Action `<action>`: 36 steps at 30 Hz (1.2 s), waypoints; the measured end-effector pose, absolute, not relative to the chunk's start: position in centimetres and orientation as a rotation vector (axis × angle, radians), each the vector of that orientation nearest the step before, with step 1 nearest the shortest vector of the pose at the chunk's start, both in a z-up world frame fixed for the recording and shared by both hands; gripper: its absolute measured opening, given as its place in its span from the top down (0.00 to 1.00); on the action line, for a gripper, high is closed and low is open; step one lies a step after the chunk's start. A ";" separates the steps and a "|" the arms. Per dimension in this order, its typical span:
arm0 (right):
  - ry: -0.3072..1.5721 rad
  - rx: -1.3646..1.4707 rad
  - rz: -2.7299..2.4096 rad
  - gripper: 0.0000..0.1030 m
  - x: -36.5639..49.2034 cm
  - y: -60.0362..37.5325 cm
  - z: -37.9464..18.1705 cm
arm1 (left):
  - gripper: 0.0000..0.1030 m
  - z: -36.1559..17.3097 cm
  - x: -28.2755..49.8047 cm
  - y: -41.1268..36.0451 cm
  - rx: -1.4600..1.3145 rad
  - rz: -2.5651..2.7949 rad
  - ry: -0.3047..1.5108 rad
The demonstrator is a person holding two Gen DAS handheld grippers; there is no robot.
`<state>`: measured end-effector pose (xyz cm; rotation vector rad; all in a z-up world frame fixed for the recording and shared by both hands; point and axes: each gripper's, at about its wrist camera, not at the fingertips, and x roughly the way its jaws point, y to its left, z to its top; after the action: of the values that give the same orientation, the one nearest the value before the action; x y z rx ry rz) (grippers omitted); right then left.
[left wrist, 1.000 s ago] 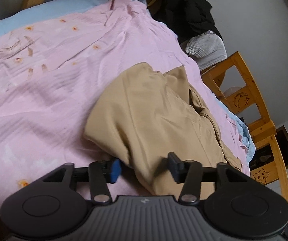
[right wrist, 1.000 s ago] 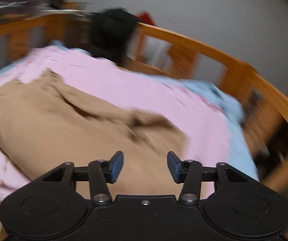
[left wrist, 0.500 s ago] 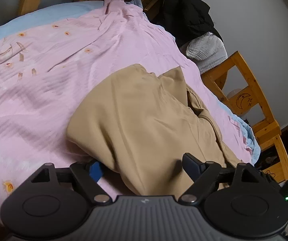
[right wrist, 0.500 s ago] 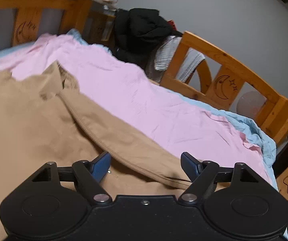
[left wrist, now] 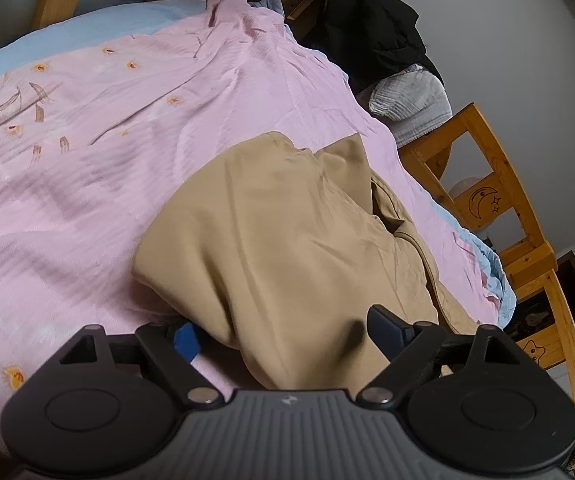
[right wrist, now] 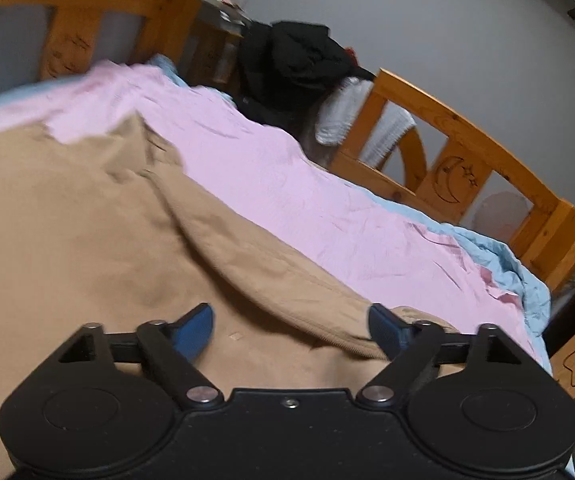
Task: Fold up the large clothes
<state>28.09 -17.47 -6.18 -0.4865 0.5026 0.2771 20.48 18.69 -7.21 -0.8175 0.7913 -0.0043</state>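
A large tan garment (left wrist: 287, 240) lies crumpled on the pink bed cover (left wrist: 87, 140). It also fills the left of the right wrist view (right wrist: 87, 232). My left gripper (left wrist: 287, 332) is open wide, its jaws either side of the garment's near fold, with cloth draped between them. My right gripper (right wrist: 291, 328) is open wide just above the garment, near a thick folded edge (right wrist: 287, 280) that runs toward its right finger. Neither gripper holds cloth.
The bed has a wooden rail (right wrist: 467, 168) with moon and star carvings along the far and right sides. Black clothing (left wrist: 371, 28) and a grey-white cloth (left wrist: 411, 96) hang over the rail. A light blue sheet edge (right wrist: 519, 276) shows by the rail.
Both grippers opened wider. The left one moved closer over the garment's near fold. The right view swung from a blurred sweep to settle low over the garment.
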 end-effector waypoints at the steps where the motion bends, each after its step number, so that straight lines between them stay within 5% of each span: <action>1: 0.495 -0.481 0.288 0.11 27.2 -17.7 -5.9 | 0.15 -7.2 20.4 18.7 -0.815 -0.005 0.790; 17: 0.498 -0.453 0.249 0.07 23.3 -17.4 -8.2 | 0.21 -7.0 19.8 18.4 -0.808 0.022 0.762; 20: 0.484 -0.470 0.184 0.01 21.7 -18.5 -7.4 | 0.29 -7.0 19.7 18.6 -0.814 0.038 0.753; 25: 0.463 -0.493 0.188 0.01 20.2 -18.8 -8.9 | 0.80 -7.0 19.1 18.8 -0.822 0.128 0.720; 30: 0.483 -0.413 0.211 0.01 20.8 -19.7 -10.2 | 0.93 -5.2 18.4 17.8 -0.767 0.094 0.653; 36: 0.529 -0.335 0.225 0.01 21.3 -20.6 -10.4 | 0.96 0.1 17.5 13.7 -0.536 -0.084 0.525</action>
<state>21.34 -20.56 -10.38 -0.3349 0.5291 0.2247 17.53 13.68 0.06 -0.5363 0.5248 -0.0835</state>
